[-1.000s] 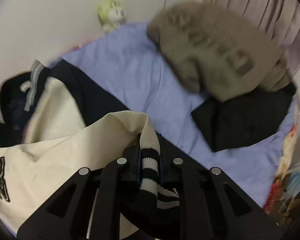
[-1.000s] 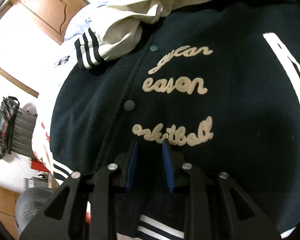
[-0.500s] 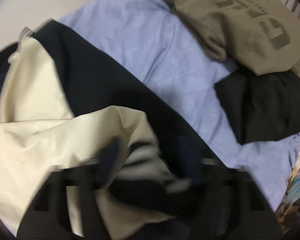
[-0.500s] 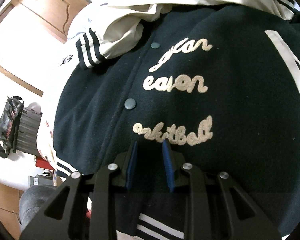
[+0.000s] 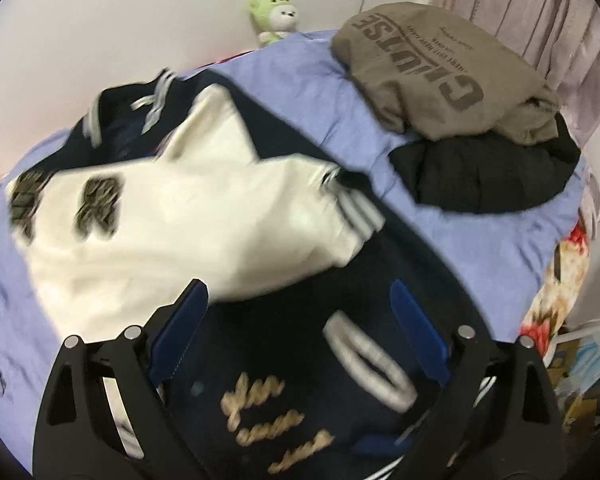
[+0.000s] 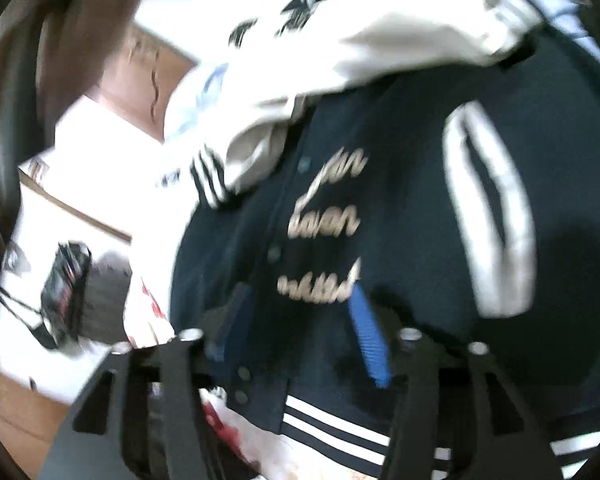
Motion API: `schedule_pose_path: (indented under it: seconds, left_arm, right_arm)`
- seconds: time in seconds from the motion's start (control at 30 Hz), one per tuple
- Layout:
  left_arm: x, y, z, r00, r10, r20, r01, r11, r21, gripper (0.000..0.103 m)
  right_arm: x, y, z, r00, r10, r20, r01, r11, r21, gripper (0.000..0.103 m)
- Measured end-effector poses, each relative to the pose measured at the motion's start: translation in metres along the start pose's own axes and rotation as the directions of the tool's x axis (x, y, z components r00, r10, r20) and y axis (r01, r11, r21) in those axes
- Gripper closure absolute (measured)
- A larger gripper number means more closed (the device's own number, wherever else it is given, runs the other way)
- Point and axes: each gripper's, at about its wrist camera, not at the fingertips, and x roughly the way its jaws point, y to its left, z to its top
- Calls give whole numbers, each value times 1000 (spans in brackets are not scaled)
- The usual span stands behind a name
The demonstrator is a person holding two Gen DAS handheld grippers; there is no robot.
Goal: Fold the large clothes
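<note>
A navy varsity jacket (image 5: 384, 280) with cream sleeves lies on the blue bed sheet (image 5: 300, 92). One cream sleeve (image 5: 204, 216) with a striped cuff (image 5: 356, 208) lies folded across the jacket's front. My left gripper (image 5: 298, 308) is open and empty, just above the jacket body. In the right wrist view the jacket (image 6: 412, 208) fills the frame, with cream script lettering (image 6: 328, 224) and a striped hem (image 6: 332, 432). My right gripper (image 6: 300, 312) is open over the lower front of the jacket, holding nothing. Both views are blurred.
A folded olive sweatshirt (image 5: 440, 68) lies on a folded black garment (image 5: 488, 172) at the bed's far right. A green plush toy (image 5: 274, 16) sits against the wall. A black bag (image 6: 66, 280) and wooden furniture (image 6: 148, 80) are beside the bed.
My left gripper let go of the striped cuff and opened; the cream sleeve now lies across the jacket. My right gripper opened wider and pulled back a little.
</note>
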Motion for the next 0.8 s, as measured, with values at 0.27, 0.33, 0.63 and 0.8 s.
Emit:
schedule_pose_path:
  seconds: [0.27, 0.33, 0.63, 0.8]
  left_arm:
    - [-21, 21, -122, 996, 61, 67, -52, 990, -133, 12]
    - [-17, 22, -145, 992, 89, 94, -71, 982, -177, 12]
    - [17, 38, -192, 987, 125, 102, -97, 965, -244, 12]
    - [30, 34, -198, 989, 125, 82, -109, 978, -175, 12]
  right_arm:
    - [-35, -6, 93, 989, -117, 94, 128, 985, -117, 41]
    - [-31, -14, 125, 981, -168, 94, 180, 974, -141, 51]
    - [34, -92, 215, 910, -415, -1, 410, 899, -152, 81]
    - [50, -148, 243, 890, -456, -29, 454, 889, -58, 97]
